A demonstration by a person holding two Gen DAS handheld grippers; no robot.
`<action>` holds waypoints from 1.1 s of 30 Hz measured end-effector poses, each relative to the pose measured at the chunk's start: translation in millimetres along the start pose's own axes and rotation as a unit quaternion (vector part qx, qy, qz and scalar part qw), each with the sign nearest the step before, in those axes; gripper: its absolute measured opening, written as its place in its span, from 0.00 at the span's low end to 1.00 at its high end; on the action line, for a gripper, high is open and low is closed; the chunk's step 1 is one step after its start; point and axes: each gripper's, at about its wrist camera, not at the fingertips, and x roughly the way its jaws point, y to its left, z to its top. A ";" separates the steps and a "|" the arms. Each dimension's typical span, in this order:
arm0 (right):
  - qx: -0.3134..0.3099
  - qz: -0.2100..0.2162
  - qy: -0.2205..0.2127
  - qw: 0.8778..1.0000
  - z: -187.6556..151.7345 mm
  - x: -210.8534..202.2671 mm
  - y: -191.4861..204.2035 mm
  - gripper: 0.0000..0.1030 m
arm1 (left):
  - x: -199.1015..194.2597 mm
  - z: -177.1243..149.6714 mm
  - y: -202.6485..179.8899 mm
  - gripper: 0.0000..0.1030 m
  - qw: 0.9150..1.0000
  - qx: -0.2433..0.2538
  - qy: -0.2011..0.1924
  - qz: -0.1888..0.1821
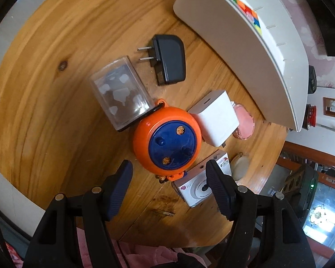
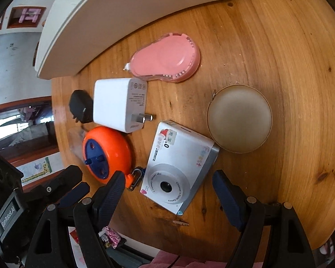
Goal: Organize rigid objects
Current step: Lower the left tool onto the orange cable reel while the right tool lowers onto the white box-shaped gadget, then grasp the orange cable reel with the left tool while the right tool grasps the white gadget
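Several small items lie close together on a round wooden table [image 1: 44, 89]. My left gripper [image 1: 169, 167] hangs open just above an orange round gadget with a blue face [image 1: 167, 143], touching nothing. Around the gadget lie a clear plastic box [image 1: 120, 93], a black plug adapter [image 1: 169, 60] and a white charger [image 1: 214, 118]. My right gripper [image 2: 168, 176] is open over a white toy camera [image 2: 181, 163], whose body shows between the fingers [image 2: 111, 192] without contact. A pink tape dispenser [image 2: 167, 60] and a round beige case [image 2: 239, 118] lie beyond it.
A long white bin [image 1: 234, 33] stands along the table's far side, with a colourful puzzle cube [image 1: 249, 11] inside. The left gripper's body [image 2: 71, 178] shows at the lower left of the right wrist view. The table edge [image 2: 145, 241] runs close below both grippers.
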 end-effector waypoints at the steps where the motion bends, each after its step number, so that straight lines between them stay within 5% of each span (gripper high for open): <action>1: 0.000 -0.002 0.000 1.000 -1.2 -0.1 0.3 0.79 | 2.7 1.1 -0.5 0.69 1.000 0.001 0.005 0.002; 33: -0.076 -0.151 0.019 0.985 -3.2 34.9 53.5 0.73 | 46.6 28.9 -15.5 0.81 0.996 -0.019 0.057 0.069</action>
